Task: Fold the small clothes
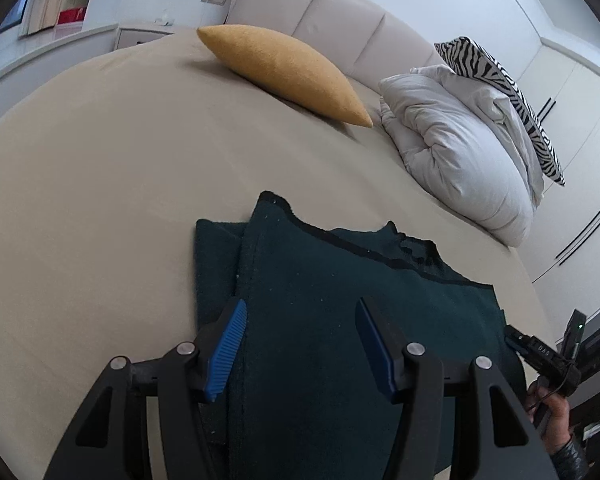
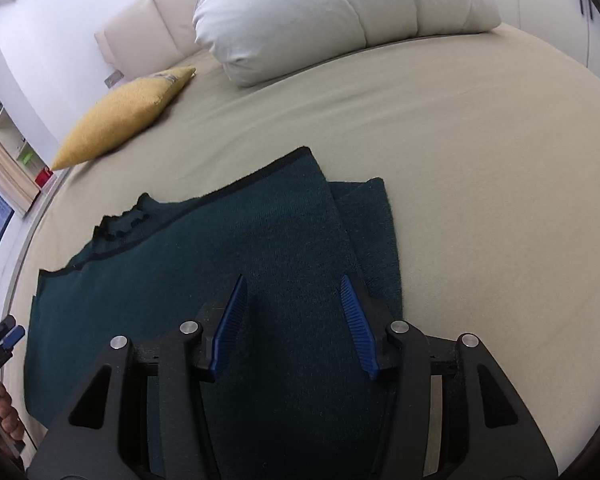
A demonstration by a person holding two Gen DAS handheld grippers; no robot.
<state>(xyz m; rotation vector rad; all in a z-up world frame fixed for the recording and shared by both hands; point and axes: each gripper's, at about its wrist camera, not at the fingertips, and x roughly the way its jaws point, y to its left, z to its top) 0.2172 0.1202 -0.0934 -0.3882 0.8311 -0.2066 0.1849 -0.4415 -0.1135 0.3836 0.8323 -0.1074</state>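
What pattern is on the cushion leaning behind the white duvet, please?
The cushion has a black-and-white zebra stripe; it shows best in the left wrist view, behind the duvet.

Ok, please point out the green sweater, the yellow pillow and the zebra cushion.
green sweater point(image 2: 260, 232), right wrist view, middle of the knit body.
yellow pillow point(image 1: 284, 68), left wrist view, centre of its face.
zebra cushion point(image 1: 500, 80), left wrist view, striped side.

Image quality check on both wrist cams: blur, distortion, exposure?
Left wrist: heavy fisheye bend on the bed, dark vignette corners; soft even light, no glare; sweater so dark its knit barely shows. Right wrist: same curvature; knit of the sweater reads better, duvet bright but not blown out, frame edges slightly soft.
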